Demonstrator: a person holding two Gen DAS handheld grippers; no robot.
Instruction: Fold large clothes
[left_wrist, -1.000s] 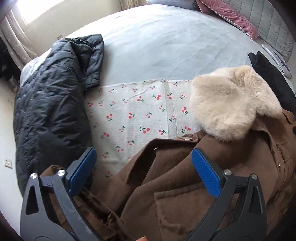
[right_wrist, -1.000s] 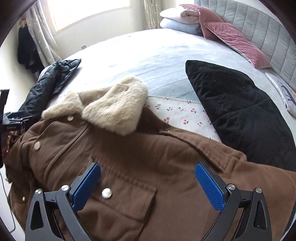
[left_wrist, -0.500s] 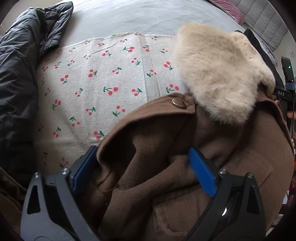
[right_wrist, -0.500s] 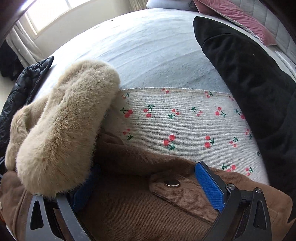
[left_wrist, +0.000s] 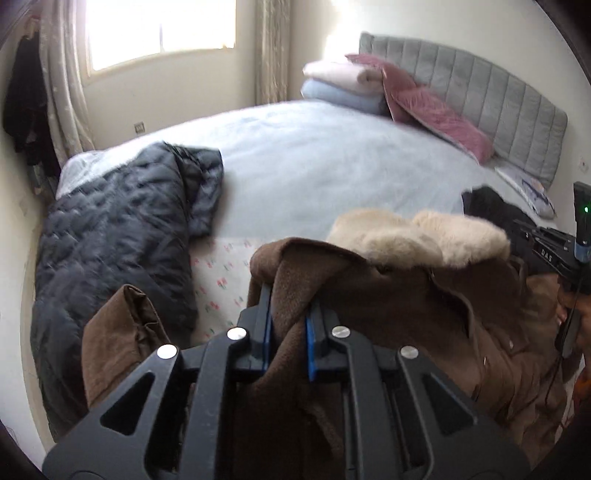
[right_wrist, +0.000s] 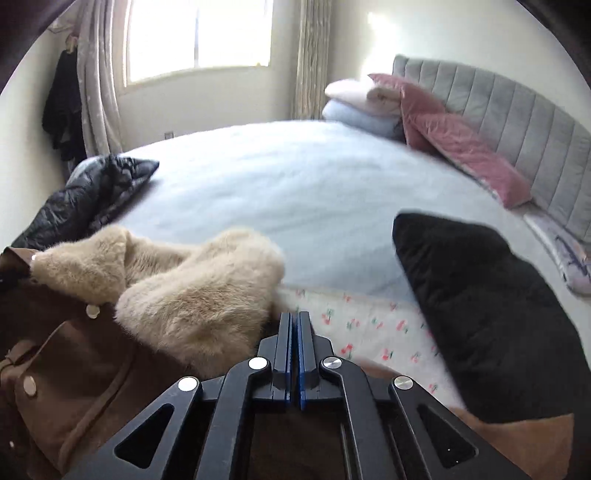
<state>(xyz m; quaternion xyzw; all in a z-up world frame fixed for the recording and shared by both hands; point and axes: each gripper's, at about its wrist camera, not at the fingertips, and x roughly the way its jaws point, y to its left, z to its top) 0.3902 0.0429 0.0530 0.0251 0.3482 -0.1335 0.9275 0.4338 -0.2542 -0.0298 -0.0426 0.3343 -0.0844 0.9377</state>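
Observation:
A brown coat (left_wrist: 424, 314) with a cream fur collar (left_wrist: 424, 240) hangs bunched above the bed (left_wrist: 332, 162). My left gripper (left_wrist: 290, 299) is closing, and its blue pads pinch a thick fold of the coat's cloth near the shoulder. In the right wrist view the coat (right_wrist: 74, 369) and its fur collar (right_wrist: 192, 295) lie to the left of my right gripper (right_wrist: 294, 317). That gripper is shut, pad against pad, with no cloth showing between them. The right tool (left_wrist: 554, 254) also shows at the right edge of the left wrist view.
A cherry-print cloth (right_wrist: 369, 328) lies under the coat on the pale blue bed. A dark quilted jacket (left_wrist: 110, 240) lies at the left and a black garment (right_wrist: 480, 314) at the right. Pink pillows (left_wrist: 436, 107) and folded blankets (left_wrist: 343, 81) rest by the grey headboard (left_wrist: 517, 110).
Both grippers went from wide open over the flat coat to closed. Both have risen and tipped up, so the room shows, and the coat's collar end has lifted off the bed.

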